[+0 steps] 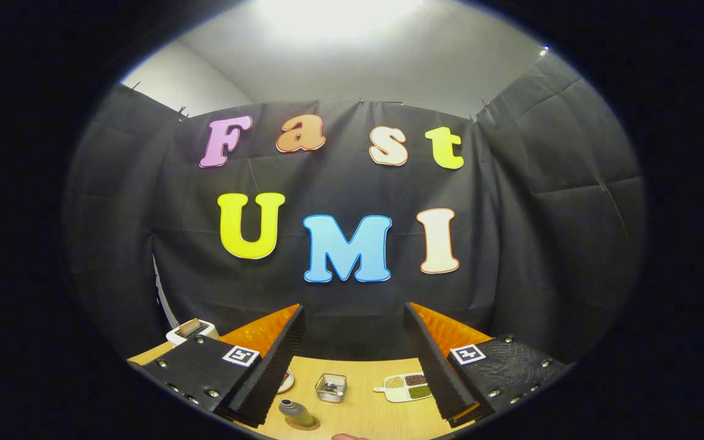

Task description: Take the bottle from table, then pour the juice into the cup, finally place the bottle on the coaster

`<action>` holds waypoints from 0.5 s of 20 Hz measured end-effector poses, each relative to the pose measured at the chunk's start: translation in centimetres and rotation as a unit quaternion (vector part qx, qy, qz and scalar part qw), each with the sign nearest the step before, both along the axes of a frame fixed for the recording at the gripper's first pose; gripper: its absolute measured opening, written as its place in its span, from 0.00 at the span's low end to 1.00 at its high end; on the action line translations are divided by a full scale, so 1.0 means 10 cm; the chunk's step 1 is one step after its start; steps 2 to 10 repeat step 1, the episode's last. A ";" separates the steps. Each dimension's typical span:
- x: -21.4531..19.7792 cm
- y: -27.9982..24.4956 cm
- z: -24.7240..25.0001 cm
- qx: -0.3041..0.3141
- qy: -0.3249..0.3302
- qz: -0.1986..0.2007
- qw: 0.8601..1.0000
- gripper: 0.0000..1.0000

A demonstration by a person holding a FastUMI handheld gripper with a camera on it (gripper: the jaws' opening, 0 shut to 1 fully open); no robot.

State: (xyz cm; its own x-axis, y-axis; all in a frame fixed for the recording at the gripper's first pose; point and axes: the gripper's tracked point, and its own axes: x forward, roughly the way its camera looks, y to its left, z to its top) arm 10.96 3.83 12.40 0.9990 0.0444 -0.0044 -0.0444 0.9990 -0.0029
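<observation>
**Gripper high and wide open, bottle down on the table below**

I hold the gripper (355, 360) well above the wooden table (370, 409), fingers spread wide with nothing between them. Taking the gap between the fingertips as the clock centre, the bottle (296, 413) sits at about 7 o'clock, close under the left finger. It is a grey-green bottle with a dark cap, and it appears to stand on a round brownish disc, likely the coaster (303, 423), though I cannot be sure from this angle.

At 6 o'clock, beyond the bottle, is a small clear cup (331, 387) with something dark inside. At 5 o'clock lies a white divided tray (406, 387) holding green and brown grains. At 8 o'clock a plate rim (286, 381) peeks past the left finger, and at 9 o'clock a white toaster-like appliance (189, 330) stands on the table's far corner. A fingertip (347, 437) shows at the near table edge.

Risks as I judge them:
- The bottle is off-centre; dropping straight down would land the left finger on its cap and tip it.
- The cup is close to the bottle; a wide approach could knock it.
- The cup is small, so a fast tilt could overshoot onto the tray.
</observation>
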 end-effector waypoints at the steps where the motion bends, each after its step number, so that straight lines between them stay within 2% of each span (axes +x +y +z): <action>1: -0.01 0.00 -0.01 0.002 0.002 0.003 1.000 0.98; 10: -0.01 0.00 -0.01 0.002 0.002 0.003 1.000 0.98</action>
